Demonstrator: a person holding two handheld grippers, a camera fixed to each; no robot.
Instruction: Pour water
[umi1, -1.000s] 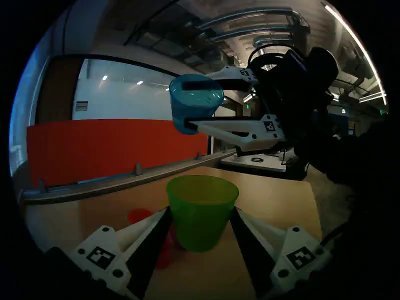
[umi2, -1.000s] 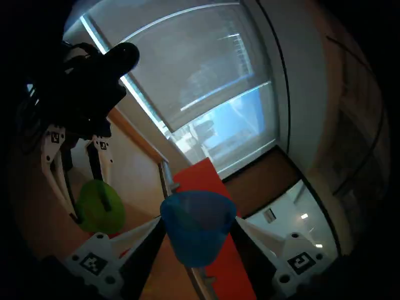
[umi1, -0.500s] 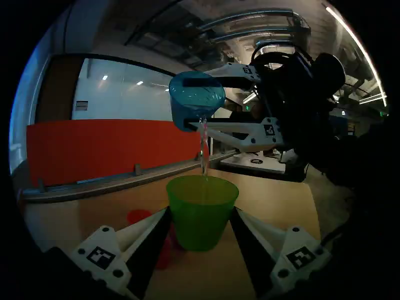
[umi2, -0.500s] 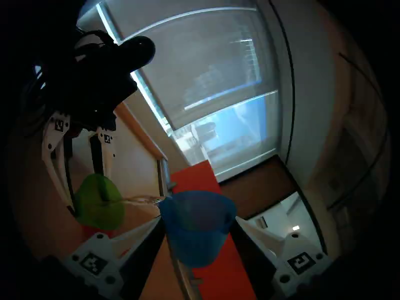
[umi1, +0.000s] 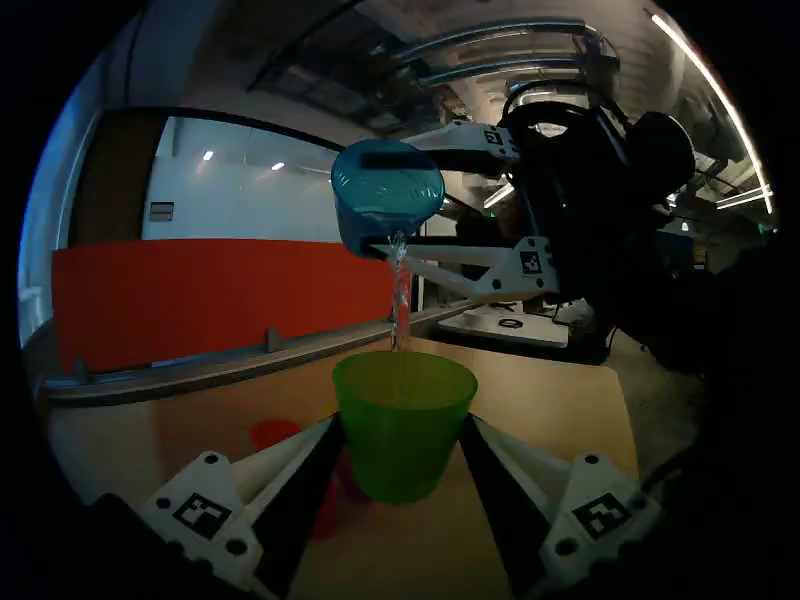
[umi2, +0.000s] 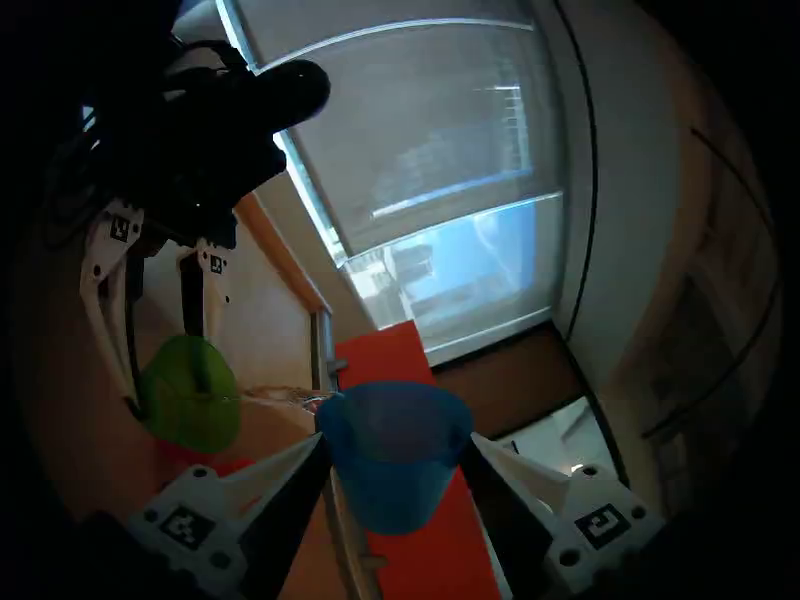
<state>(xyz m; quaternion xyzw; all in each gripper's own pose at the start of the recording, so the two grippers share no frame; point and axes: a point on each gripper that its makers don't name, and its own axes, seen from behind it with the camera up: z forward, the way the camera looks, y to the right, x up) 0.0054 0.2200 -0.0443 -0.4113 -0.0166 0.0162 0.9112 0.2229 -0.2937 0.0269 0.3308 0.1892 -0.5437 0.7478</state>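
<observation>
Your right tool (umi2: 397, 445) clamps the blue cup (umi1: 388, 195), tipped and directly above the green cup (umi1: 405, 445) that your left tool (umi1: 401, 420) grips upright by the tabletop (umi1: 560, 390), so the thin water stream (umi1: 397, 300) must land inside its rim.

Half-seen things around the pour

A red cup (umi1: 272, 433) shows just its rim, the rest tucked behind a finger (umi1: 290, 480) of the left gripper (umi1: 403, 425) and the green cup (umi1: 404, 450). How full that green cup is, I can't tell. The water (umi1: 398, 290) leaving the blue cup (umi1: 395, 190) is a blur. Behind the right gripper (umi1: 372, 200), the hand holding it is one dark shape.
</observation>
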